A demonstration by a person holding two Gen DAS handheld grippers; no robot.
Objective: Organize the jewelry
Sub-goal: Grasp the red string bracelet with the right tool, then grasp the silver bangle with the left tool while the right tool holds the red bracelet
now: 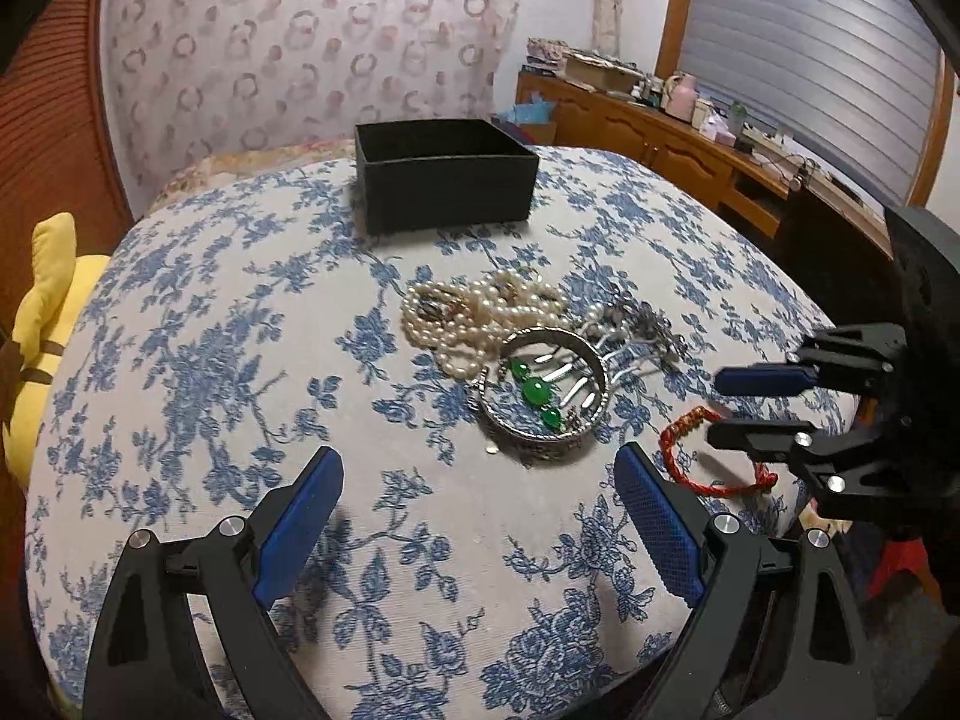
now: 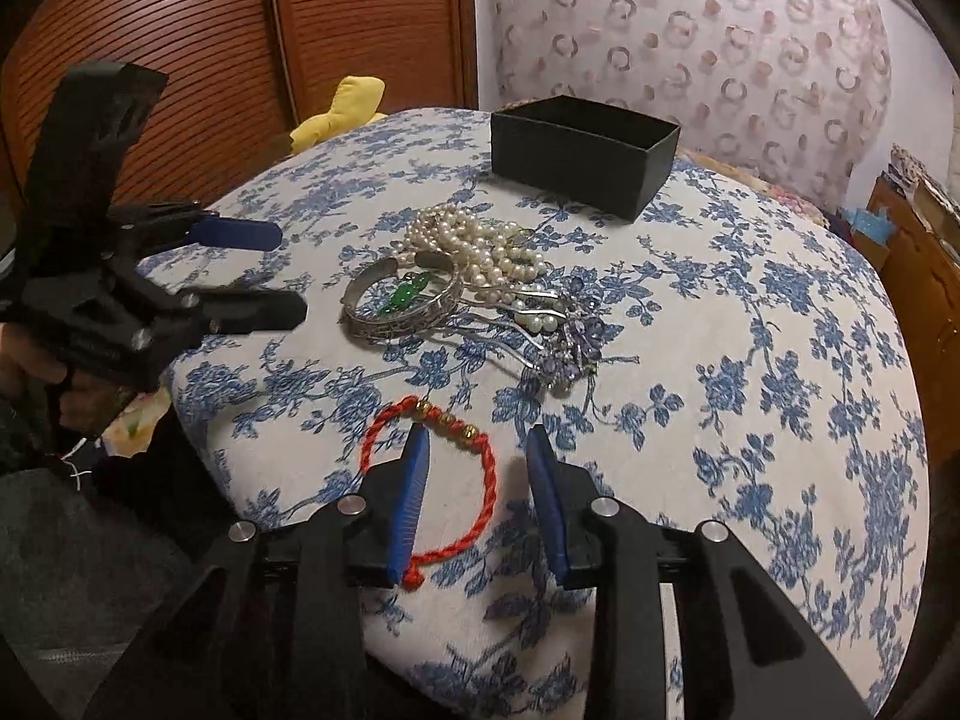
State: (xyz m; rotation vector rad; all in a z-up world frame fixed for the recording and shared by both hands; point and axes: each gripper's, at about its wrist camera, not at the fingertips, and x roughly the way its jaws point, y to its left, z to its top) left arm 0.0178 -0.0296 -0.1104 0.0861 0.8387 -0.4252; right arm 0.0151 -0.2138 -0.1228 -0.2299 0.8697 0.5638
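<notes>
A pile of jewelry lies mid-table: a pearl necklace (image 1: 480,312) (image 2: 480,246), a silver bangle (image 1: 540,396) (image 2: 402,300) around green beads (image 1: 534,390), and a purple brooch (image 2: 576,336). A red cord bracelet (image 1: 714,450) (image 2: 432,480) lies apart, nearer the table edge. An open black box (image 1: 444,177) (image 2: 585,147) stands at the far side. My left gripper (image 1: 480,468) is open and empty, short of the bangle. My right gripper (image 2: 480,444) (image 1: 720,408) is open, its jaws straddling one side of the red bracelet, low over it.
The table (image 1: 180,360) has a blue floral cloth and a rounded edge. A yellow plush toy (image 1: 48,312) sits off its far left. A wooden sideboard (image 1: 690,138) with clutter stands by the window. Wooden slatted doors (image 2: 240,30) are behind.
</notes>
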